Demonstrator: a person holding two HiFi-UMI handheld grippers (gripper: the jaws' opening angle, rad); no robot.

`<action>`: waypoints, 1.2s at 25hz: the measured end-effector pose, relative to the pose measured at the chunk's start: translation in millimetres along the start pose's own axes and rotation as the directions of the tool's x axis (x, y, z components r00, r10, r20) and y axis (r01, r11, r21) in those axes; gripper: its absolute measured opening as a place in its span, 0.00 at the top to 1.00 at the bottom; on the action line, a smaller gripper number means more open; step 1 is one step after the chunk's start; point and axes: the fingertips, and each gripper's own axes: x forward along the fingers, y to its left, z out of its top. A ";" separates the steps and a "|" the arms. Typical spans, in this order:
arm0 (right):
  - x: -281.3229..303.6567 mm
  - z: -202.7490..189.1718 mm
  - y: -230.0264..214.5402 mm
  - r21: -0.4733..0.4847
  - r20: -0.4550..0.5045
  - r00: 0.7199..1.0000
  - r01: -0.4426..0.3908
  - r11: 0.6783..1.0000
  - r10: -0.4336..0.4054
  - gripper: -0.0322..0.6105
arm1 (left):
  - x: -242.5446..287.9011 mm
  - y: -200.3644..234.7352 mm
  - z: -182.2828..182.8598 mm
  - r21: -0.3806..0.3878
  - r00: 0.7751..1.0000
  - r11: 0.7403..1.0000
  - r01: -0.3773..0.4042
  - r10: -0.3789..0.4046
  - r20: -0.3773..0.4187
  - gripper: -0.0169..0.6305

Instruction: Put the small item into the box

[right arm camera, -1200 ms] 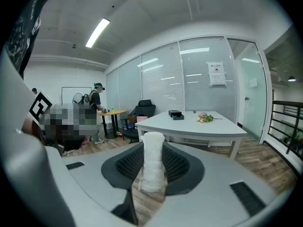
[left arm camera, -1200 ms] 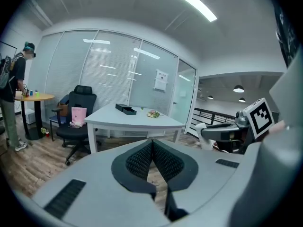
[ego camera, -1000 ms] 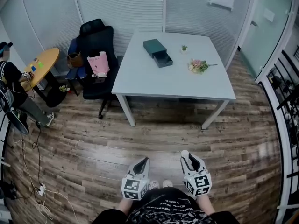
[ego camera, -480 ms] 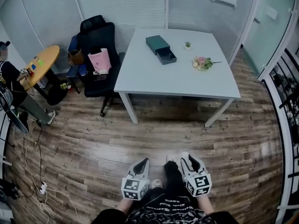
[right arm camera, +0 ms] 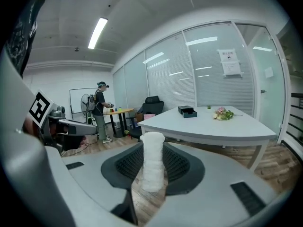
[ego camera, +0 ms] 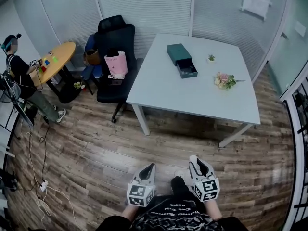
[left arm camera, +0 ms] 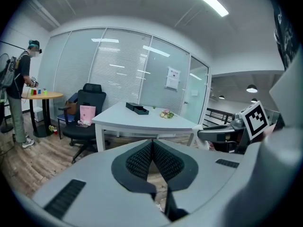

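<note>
Stepping forward has brought my grippers closer to the table (ego camera: 192, 93). Nearest, my right gripper (ego camera: 198, 163) pinches the small white item (right arm camera: 152, 162) upright for carrying, while my left gripper (ego camera: 147, 171) is pressed together and empty. I hold both low, tipped slightly down. Well ahead, the dark box (ego camera: 181, 59) waits on that table.

White fuzzy cylinder (right arm camera: 152, 162) upright, clamped in right claw (ego camera: 197, 162); dark green box (ego camera: 182, 60), drawer open, on table (ego camera: 192, 97).

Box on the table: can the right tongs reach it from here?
Probably not yet. The right tongs, shut on the white roll, hang over the floor well short of the table; the box sits toward its far side. Only floor lies between, so walking up should do.
</note>
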 end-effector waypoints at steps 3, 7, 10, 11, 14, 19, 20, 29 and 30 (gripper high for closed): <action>24.7 15.7 -22.8 -0.034 0.002 0.999 -0.041 0.999 0.041 0.74 | 31.2 -2.0 14.2 -0.003 1.000 1.000 -0.026 0.026 0.011 0.94; 53.8 34.3 -60.9 -0.046 0.002 0.997 -0.081 0.996 0.081 0.74 | 77.7 -10.5 35.5 -0.001 0.999 0.999 -0.042 0.042 0.019 0.94; 70.4 40.2 -88.4 -0.044 -0.005 0.995 -0.097 0.994 0.096 0.74 | 106.1 -16.3 42.0 -0.002 0.999 0.999 -0.053 0.053 0.009 0.94; 74.7 42.8 -96.8 -0.042 -0.006 0.995 -0.101 0.994 0.100 0.74 | 114.5 -18.1 44.2 -0.004 0.998 0.998 -0.057 0.057 0.007 0.94; 85.5 50.1 -119.9 -0.043 -0.012 0.993 -0.115 0.992 0.115 0.74 | 138.0 -23.2 53.8 -0.013 0.998 0.998 -0.068 0.068 0.011 0.94; 100.6 59.8 -151.1 -0.046 -0.014 0.993 -0.120 0.992 0.120 0.74 | 171.2 -30.7 66.1 -0.023 0.997 0.997 -0.074 0.075 0.010 0.94; 102.6 60.4 -155.0 -0.044 -0.014 0.993 -0.118 0.992 0.117 0.74 | 175.7 -32.6 66.6 -0.017 0.998 0.997 -0.070 0.070 0.003 0.94; 121.5 58.2 -180.2 0.004 -0.030 0.996 -0.081 0.997 0.081 0.74 | 217.0 -29.1 73.7 0.001 0.999 0.999 -0.034 0.034 -0.033 0.94; 125.4 58.8 -182.9 0.009 -0.027 0.997 -0.074 0.997 0.074 0.74 | 222.8 -26.4 75.3 0.003 0.999 1.000 -0.030 0.030 -0.034 0.94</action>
